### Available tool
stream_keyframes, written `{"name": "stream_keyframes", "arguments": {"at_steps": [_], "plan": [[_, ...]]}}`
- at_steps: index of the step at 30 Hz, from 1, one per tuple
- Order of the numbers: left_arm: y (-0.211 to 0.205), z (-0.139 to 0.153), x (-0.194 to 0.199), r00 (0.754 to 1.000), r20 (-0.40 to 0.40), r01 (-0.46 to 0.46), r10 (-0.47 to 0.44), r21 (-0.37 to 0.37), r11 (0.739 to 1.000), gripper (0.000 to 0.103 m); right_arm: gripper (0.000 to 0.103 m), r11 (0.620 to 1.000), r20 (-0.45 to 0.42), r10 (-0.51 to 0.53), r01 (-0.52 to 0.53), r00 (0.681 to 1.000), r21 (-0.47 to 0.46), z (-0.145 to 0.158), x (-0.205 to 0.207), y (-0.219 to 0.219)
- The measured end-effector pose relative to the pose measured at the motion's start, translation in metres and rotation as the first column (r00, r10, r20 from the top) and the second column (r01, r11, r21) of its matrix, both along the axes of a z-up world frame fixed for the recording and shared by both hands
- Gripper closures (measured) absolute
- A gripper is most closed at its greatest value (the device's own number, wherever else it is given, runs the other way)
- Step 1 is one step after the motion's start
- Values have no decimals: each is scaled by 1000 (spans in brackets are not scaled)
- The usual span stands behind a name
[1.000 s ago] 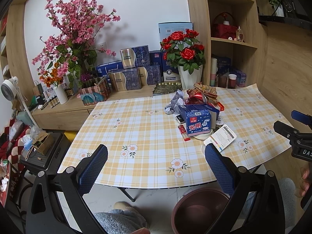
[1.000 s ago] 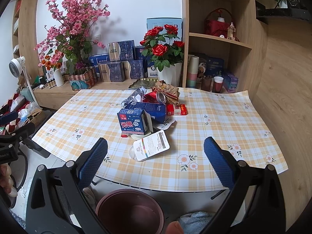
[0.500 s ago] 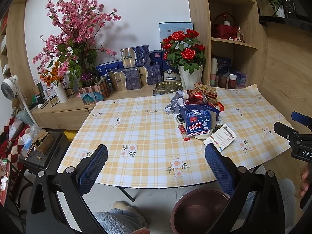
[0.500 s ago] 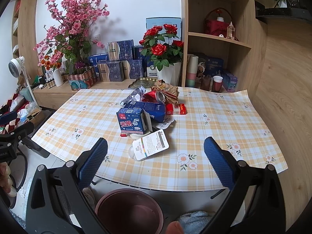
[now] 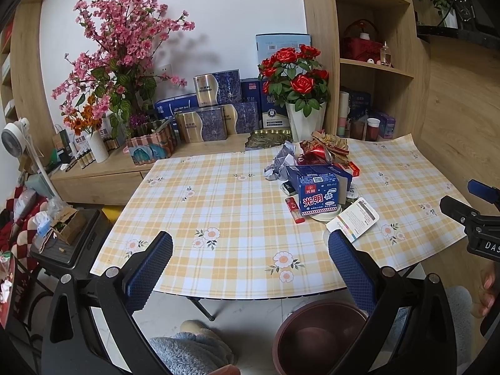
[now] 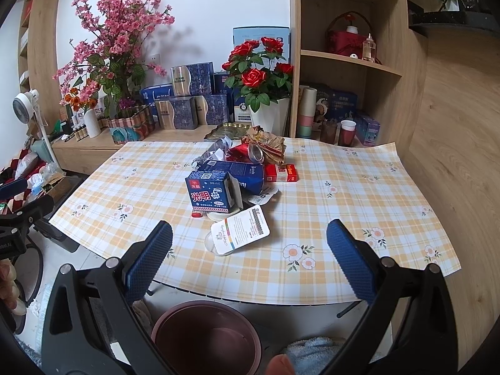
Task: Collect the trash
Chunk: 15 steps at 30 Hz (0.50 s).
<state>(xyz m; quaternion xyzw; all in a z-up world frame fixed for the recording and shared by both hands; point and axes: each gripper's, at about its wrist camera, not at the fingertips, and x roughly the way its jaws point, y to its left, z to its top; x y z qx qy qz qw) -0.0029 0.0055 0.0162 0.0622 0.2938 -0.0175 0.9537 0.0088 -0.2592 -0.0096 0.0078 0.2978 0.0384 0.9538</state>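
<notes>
A pile of trash lies on the checked tablecloth: a blue milk carton (image 6: 210,194) (image 5: 318,194), a white printed card (image 6: 241,232) (image 5: 353,220), a red lighter (image 5: 294,209), a crushed red can (image 6: 247,153), a red cigarette pack (image 6: 280,173) and crumpled wrappers (image 6: 264,143). A brown bin (image 6: 207,337) (image 5: 315,334) stands on the floor below the table's near edge. My left gripper (image 5: 250,253) hangs open over the near edge, left of the pile. My right gripper (image 6: 250,250) is open too, just short of the white card. Both hold nothing.
A rose vase (image 6: 270,115) stands behind the pile, with boxes (image 6: 190,93) and a pink blossom arrangement (image 6: 115,53) on the sideboard. Shelves (image 6: 347,59) rise at the right. A fan (image 5: 14,139) and clutter sit at the left. Slippered feet (image 5: 193,347) show below.
</notes>
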Motion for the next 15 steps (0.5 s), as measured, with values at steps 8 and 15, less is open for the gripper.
{"name": "stream_keyframes", "arguments": {"at_steps": [8,15], "plan": [[-1,-12,0,1000,-5,0,0,-6,1000,5,6,1000,-5,-4,4,1000,-4,-5,0,2],[6,-18,3,1000,-24,-7,6,-51,999,5,6,1000,2,5,-5,1000,-6,-18,-5,-1]]}}
